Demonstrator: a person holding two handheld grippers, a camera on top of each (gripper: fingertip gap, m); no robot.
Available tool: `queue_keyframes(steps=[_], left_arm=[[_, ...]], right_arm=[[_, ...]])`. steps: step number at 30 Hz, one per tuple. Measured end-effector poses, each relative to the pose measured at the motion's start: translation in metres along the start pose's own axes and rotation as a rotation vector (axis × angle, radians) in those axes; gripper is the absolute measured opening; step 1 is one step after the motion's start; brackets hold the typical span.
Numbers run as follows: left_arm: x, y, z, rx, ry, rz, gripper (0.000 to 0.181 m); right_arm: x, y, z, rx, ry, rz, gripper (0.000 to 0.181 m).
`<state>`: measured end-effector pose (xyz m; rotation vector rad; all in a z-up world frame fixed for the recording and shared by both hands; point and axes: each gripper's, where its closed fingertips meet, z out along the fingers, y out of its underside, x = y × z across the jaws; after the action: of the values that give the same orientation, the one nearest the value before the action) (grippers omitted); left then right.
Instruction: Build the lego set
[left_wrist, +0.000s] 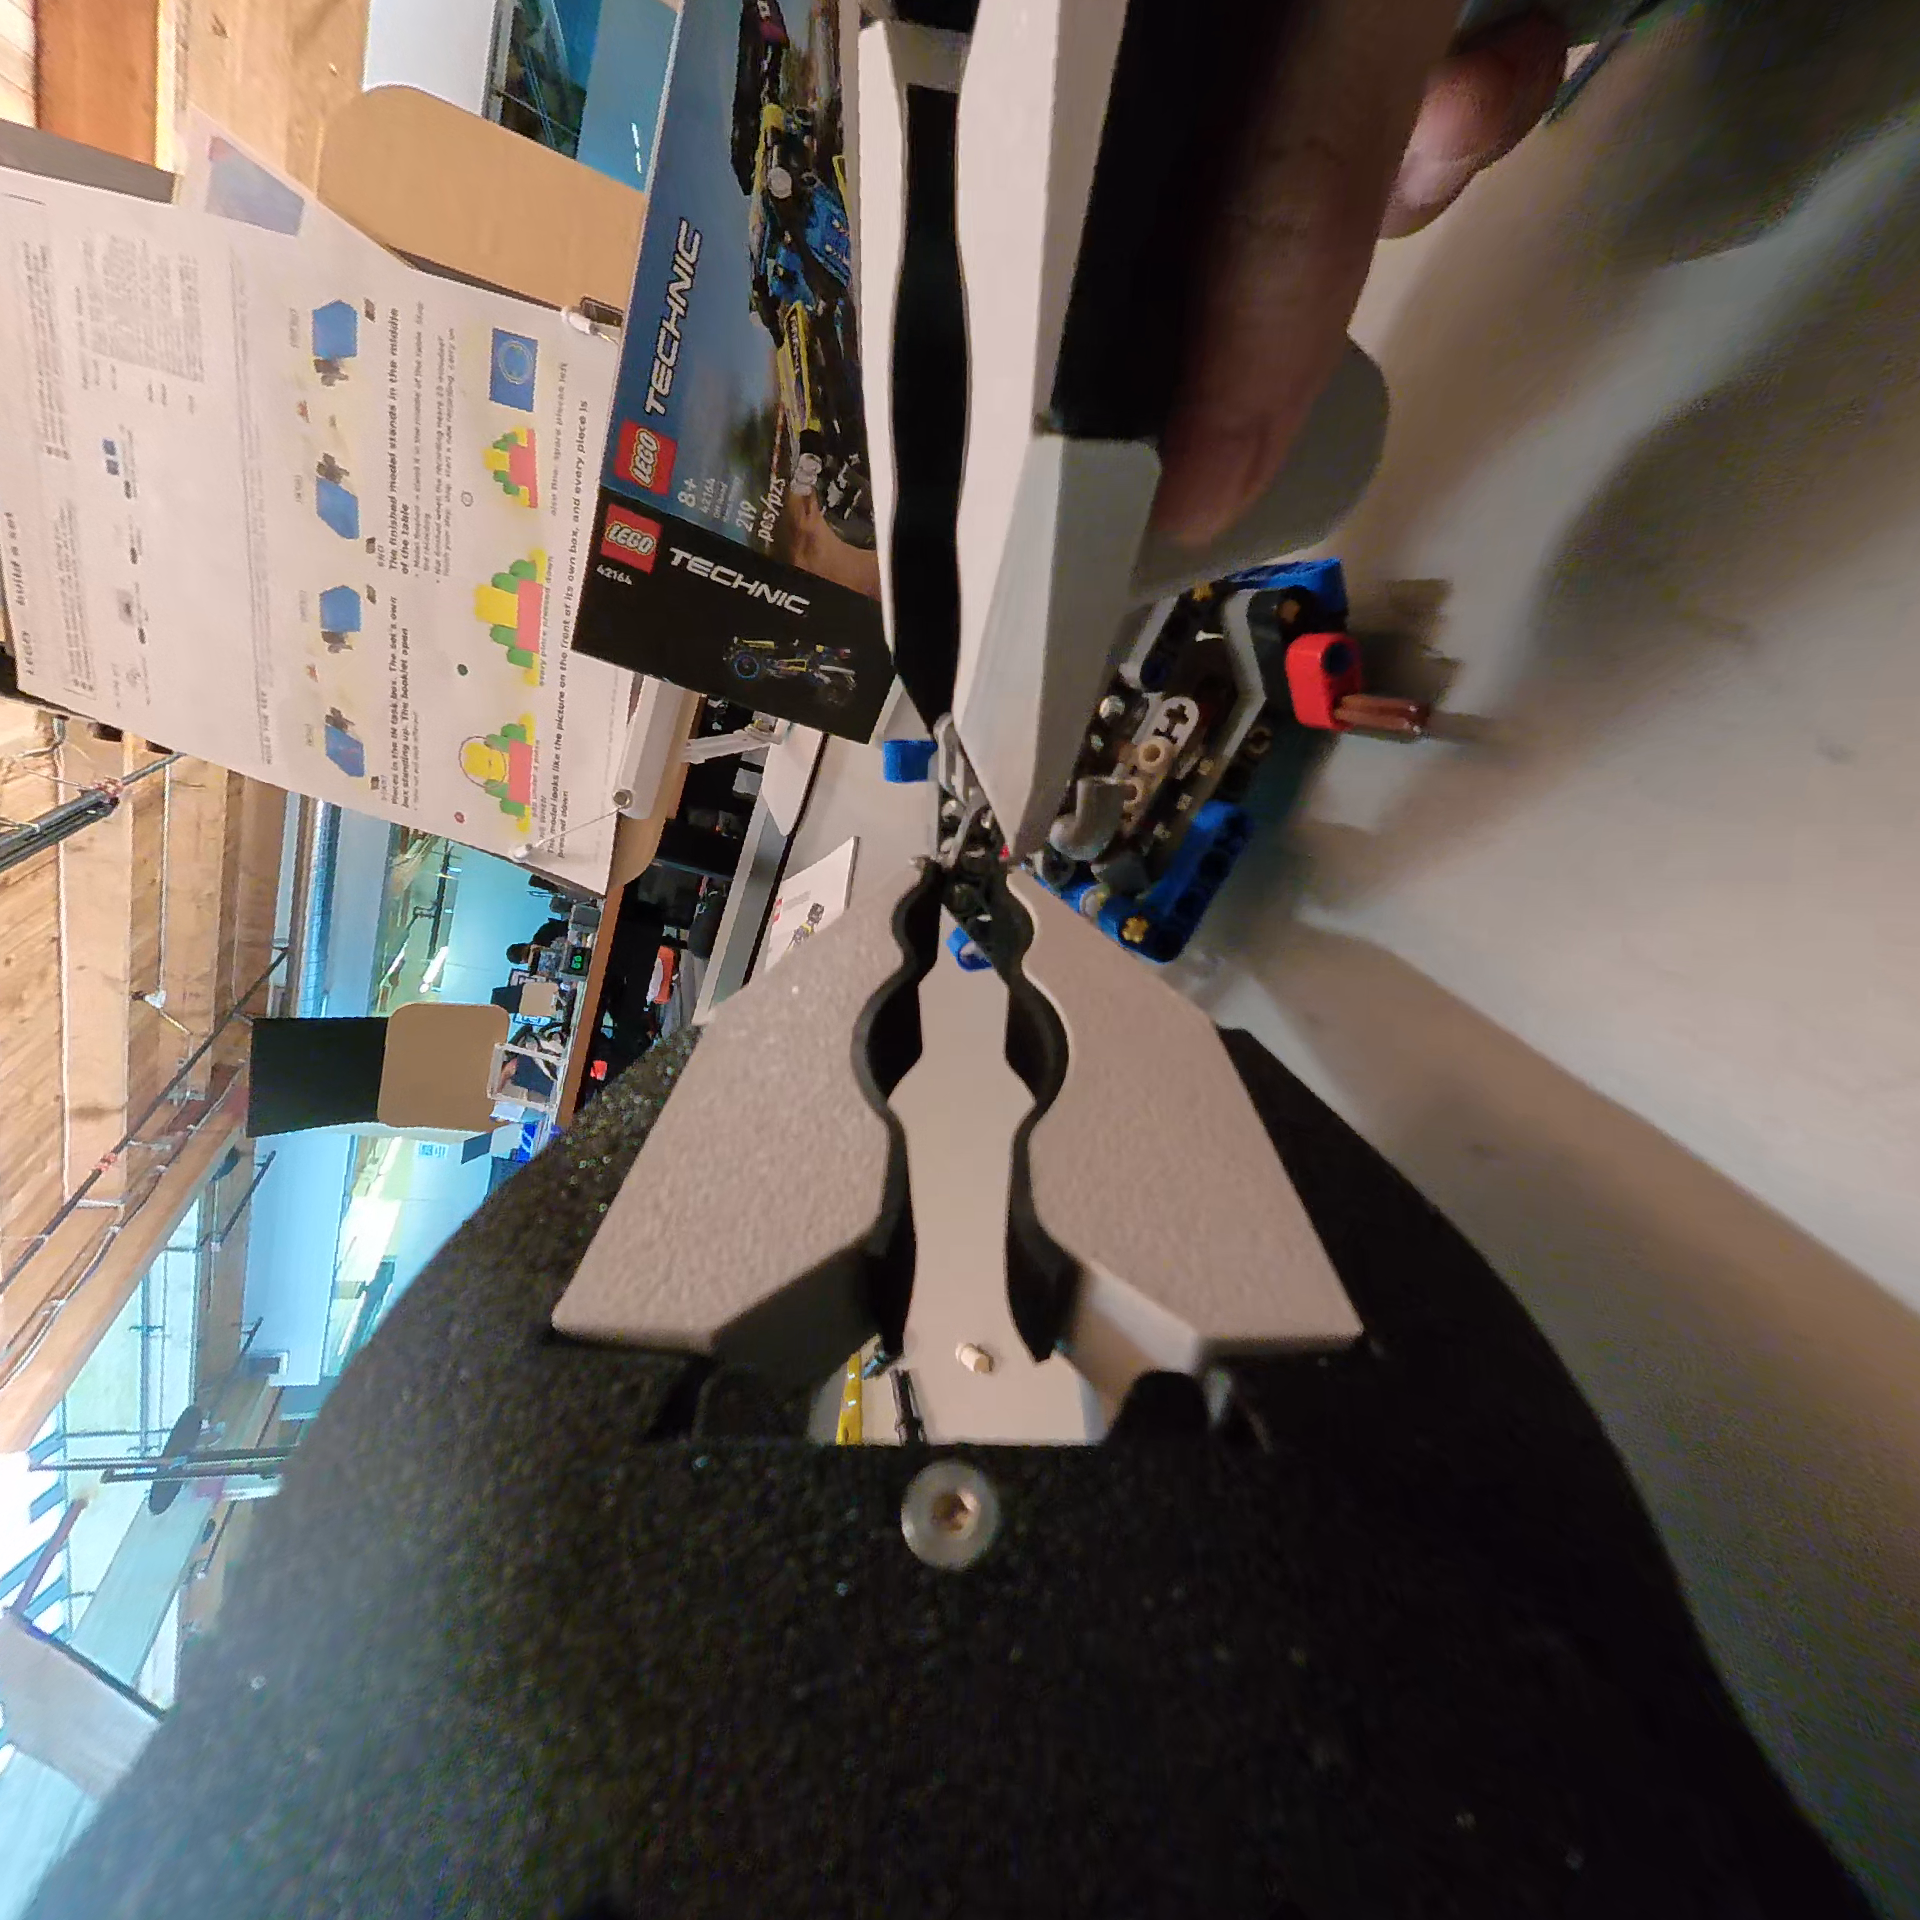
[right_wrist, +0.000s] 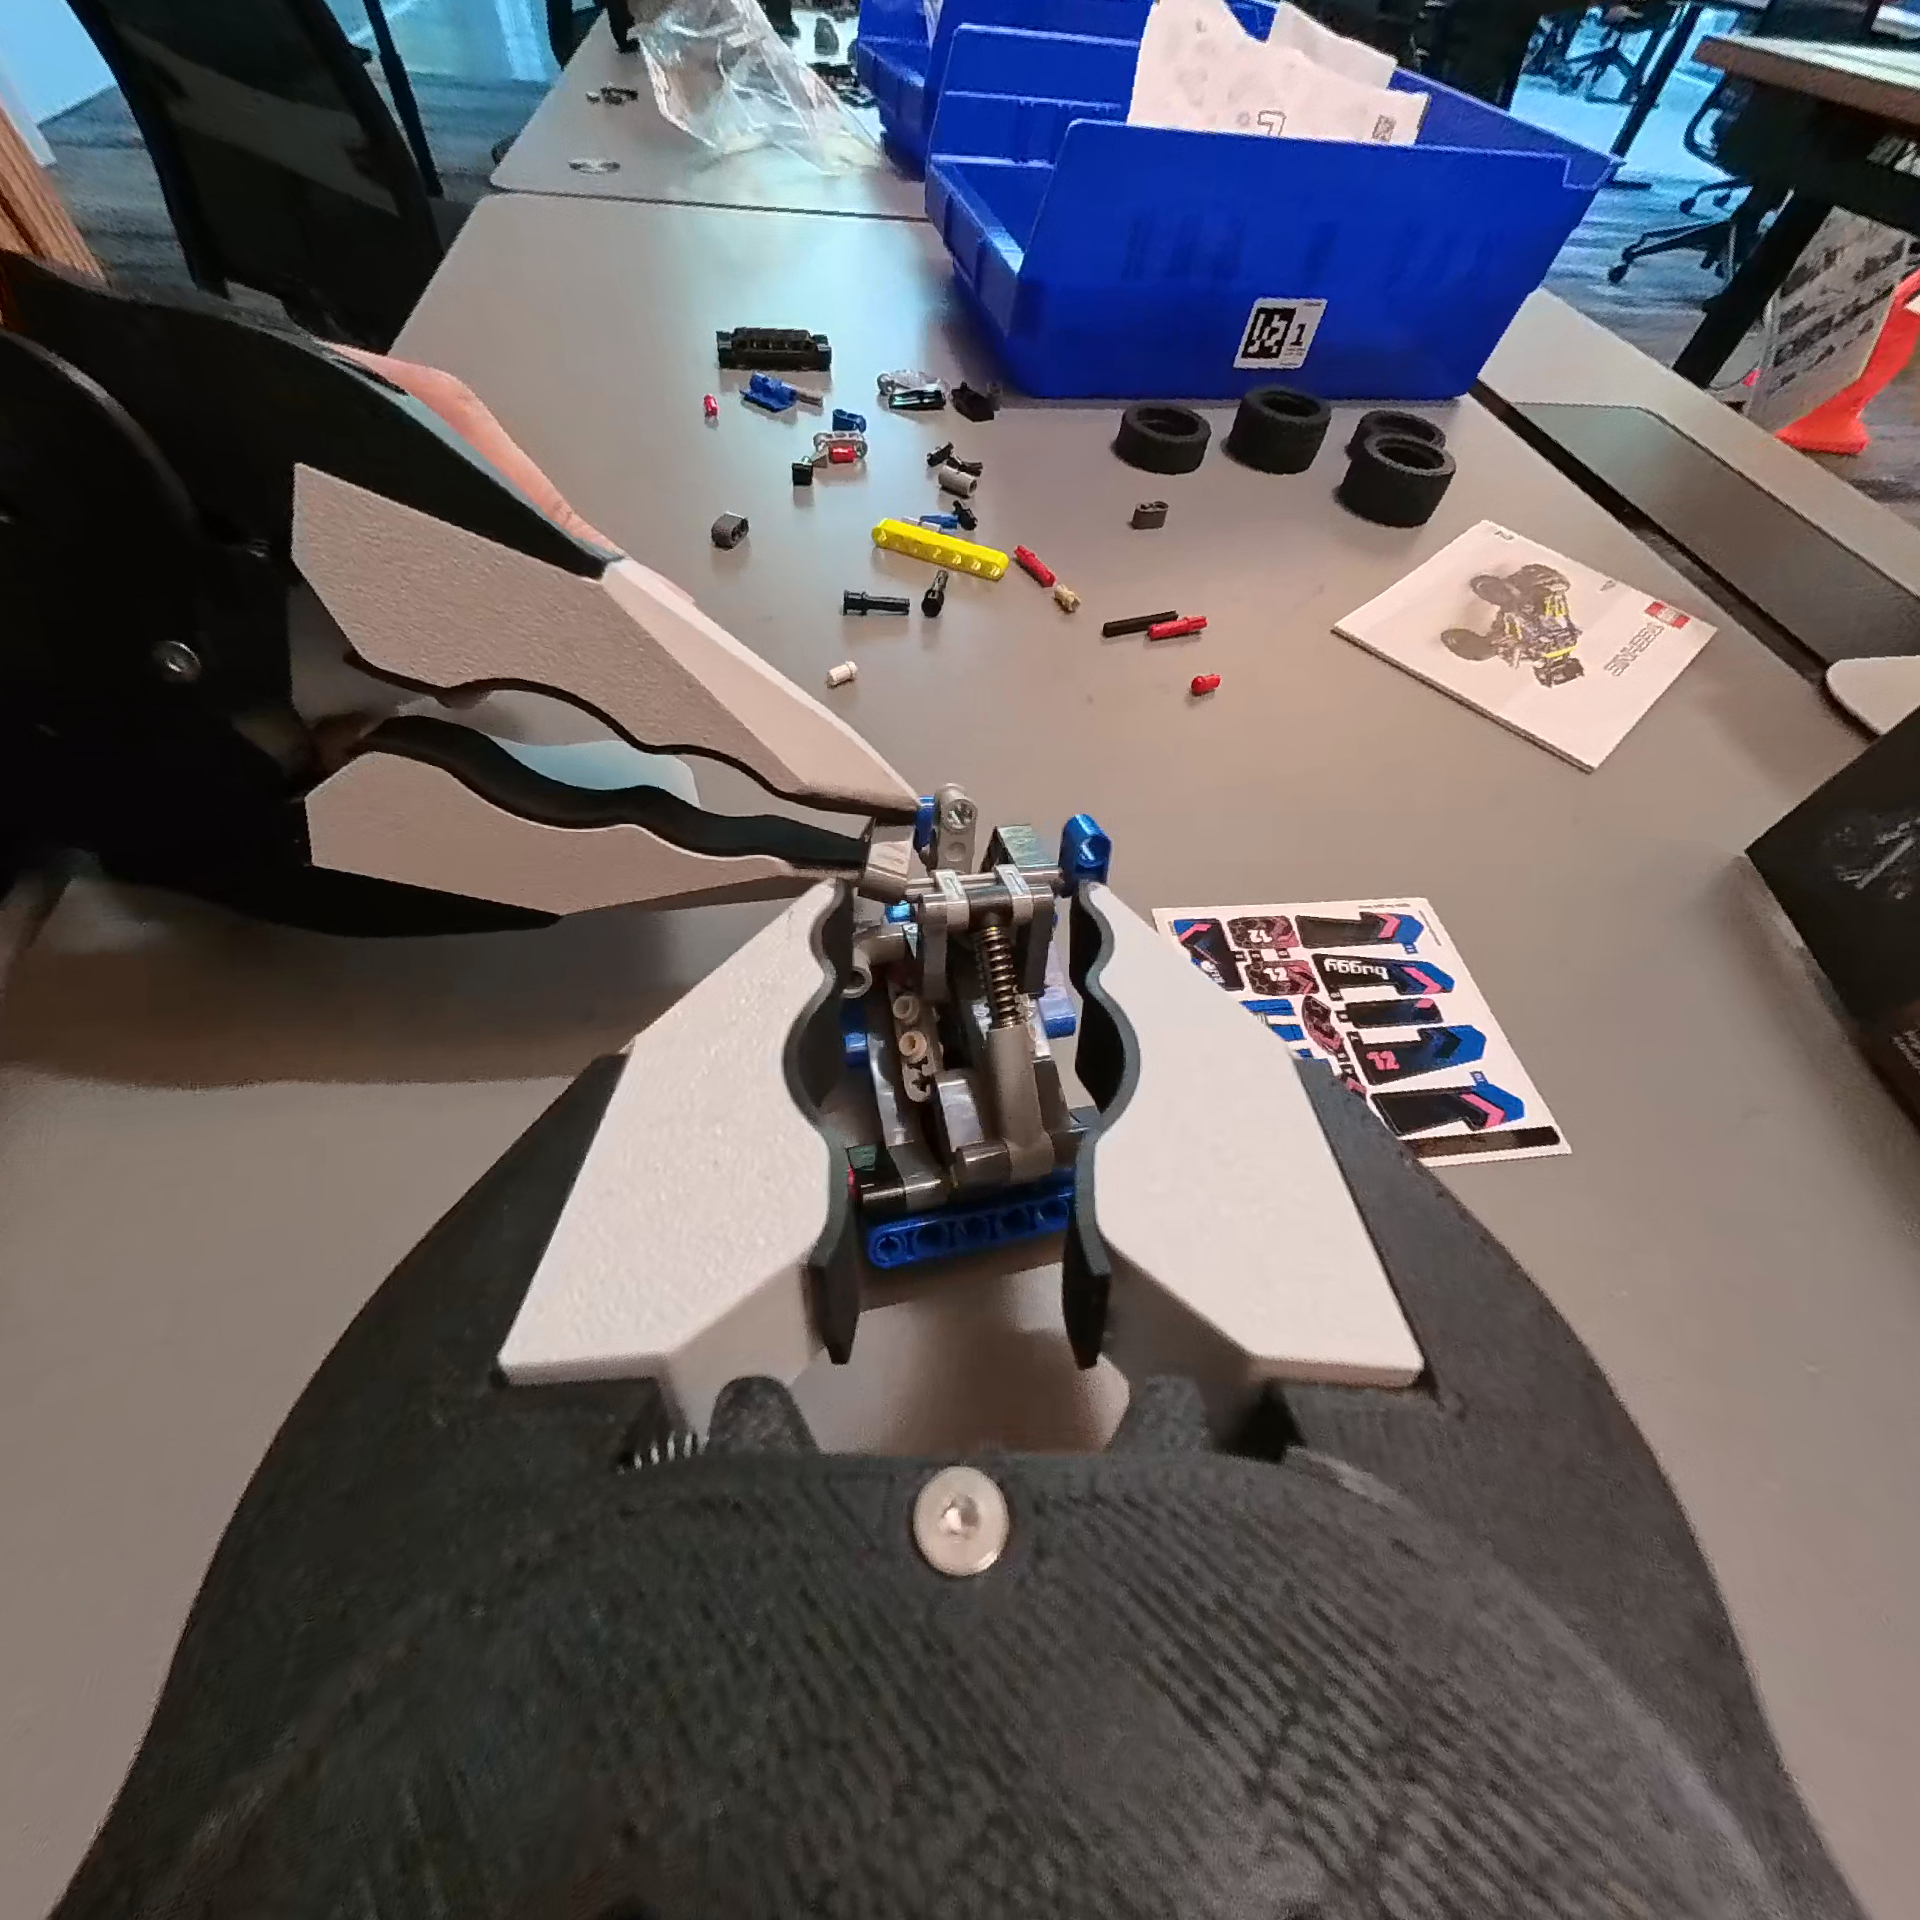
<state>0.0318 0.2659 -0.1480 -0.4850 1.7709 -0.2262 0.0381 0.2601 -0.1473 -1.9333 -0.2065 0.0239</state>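
Grey office surface (right_wrist: 1299, 790), with more desks and chairs behind, carried everything we listed.

Item one: the part-built chassis (right_wrist: 966, 1049), blue beams, grey frame and a coil spring, stood at the centre of the right wrist view. Our right gripper (right_wrist: 966, 997) had its jaws clamped on the chassis flanks.

Item two: our left gripper (right_wrist: 888, 831) came in from 9 o'clock, jaws pinched on a small grey link (right_wrist: 954, 821) at the chassis top.

Item three: loose pins and a yellow beam (right_wrist: 940, 549) at 12 o'clock; four black tyres (right_wrist: 1278, 428) and a blue bin (right_wrist: 1247, 260) toward 1 o'clock.

Item four: sticker sheet (right_wrist: 1361, 1023) at 3 o'clock, instruction booklet (right_wrist: 1527, 639) at 2 o'clock.

Handling, by our judgement: the chassis was light and stiff, yet its joints could pop under a squeeze. The blue side beams were the sound hold; the spring and thin links were not.

Room: the surface lay open at 9 o'clock; its edge ran close at 3 o'clock.
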Motion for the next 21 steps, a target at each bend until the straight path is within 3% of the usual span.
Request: queue_keyframes(steps=[9,21], left_arm=[[0.000,-0.001,0.001,-0.034,-0.024,0.037,0.006],[0.001,-0.005,-0.007,0.022,-0.057,0.154,0.006]], right_arm=[[0.000,0.001,0.001,-0.009,0.015,0.058,0.035],[-0.008,0.001,-0.002,-0.006,-0.012,0.046,0.034]])
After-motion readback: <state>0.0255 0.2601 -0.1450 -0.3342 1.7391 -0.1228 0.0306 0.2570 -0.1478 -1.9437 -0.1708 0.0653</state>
